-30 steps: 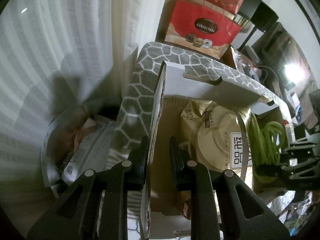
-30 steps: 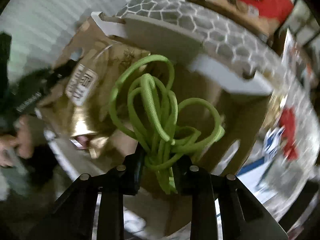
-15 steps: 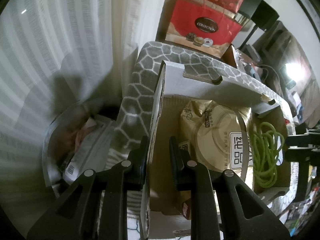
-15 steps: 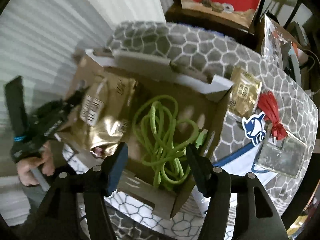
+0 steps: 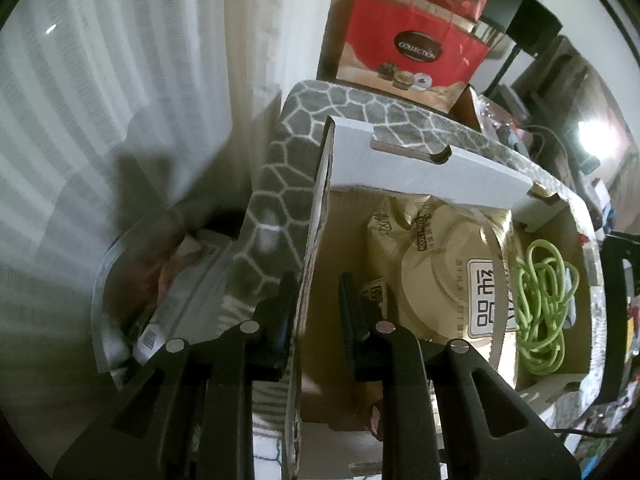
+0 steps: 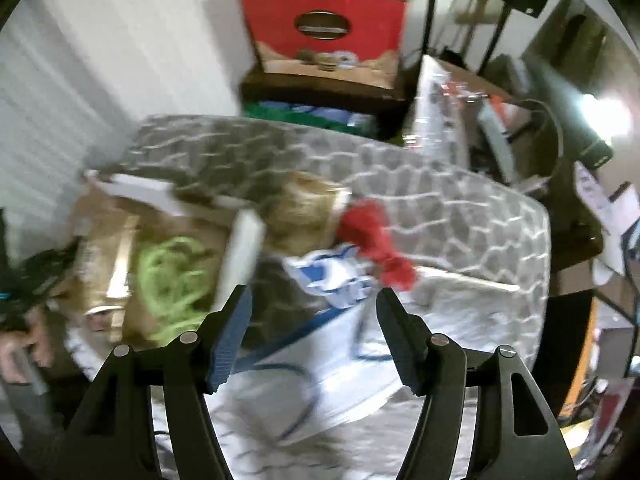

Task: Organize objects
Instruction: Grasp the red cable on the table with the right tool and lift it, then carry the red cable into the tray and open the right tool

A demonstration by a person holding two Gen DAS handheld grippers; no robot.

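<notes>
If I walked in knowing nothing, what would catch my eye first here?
Probably the bright green cord coiled inside the open cardboard box, beside a gold packet. Next, the red tassel lying on the honeycomb-patterned cloth outside the box. Behind the table stands a red gift bag.

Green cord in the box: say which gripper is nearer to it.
Right, probably. The right gripper, jaws opening and empty, hovers just outside the box beside the green cord. The left gripper clamps the box's opposite wall.
</notes>
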